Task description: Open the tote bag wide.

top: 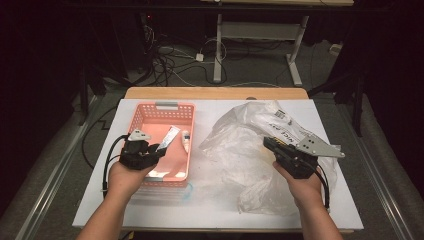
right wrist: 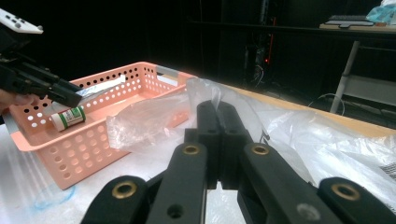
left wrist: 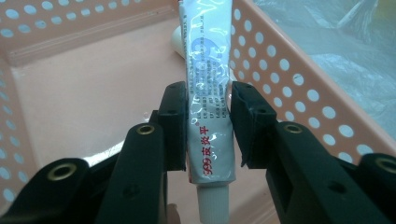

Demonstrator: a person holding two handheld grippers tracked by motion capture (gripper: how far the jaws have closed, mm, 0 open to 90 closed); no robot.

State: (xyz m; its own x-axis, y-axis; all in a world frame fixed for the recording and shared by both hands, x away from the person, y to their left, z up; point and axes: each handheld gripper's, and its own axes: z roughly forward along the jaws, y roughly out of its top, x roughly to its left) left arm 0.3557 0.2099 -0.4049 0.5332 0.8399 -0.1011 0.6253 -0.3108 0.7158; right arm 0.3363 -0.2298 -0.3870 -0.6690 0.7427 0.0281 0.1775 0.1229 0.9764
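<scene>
Left gripper view looks straight down the two black jaws, and between them the tube [left wrist: 208, 109] is clamped across its flattened body, its white cap nearest the camera and its crimped far end pointing away over the floor of the pink basket [left wrist: 88, 88]. The tube's long axis therefore runs in line with the left gripper [left wrist: 208, 123], not across it, so any lowering has to let the far end meet the basket floor first or tip the whole length flat. In the high view the left gripper [top: 156, 148] hangs over the near half of the basket [top: 150, 111], with the tube [top: 169, 136] slanting up and away toward the basket's middle, close beside a small bottle [top: 185, 140] that lies on the floor. The left hand [top: 122, 177] comes in low from the near edge of the white surface [top: 215, 207], wrist roughly level, gripper pointing forward and slightly right.

Farther right, the right gripper [top: 272, 145] has its jaws pressed together on a fold of the clear plastic bag [top: 240, 145], which spreads crumpled over the surface beside the basket. The right gripper view shows the film pinched at the jaw tips, the bag [right wrist: 154, 119] reaching against the basket's wall. The left hand is plainly the nearer one to the basket; the right hand [top: 302, 187] merely holds the bag.
</scene>
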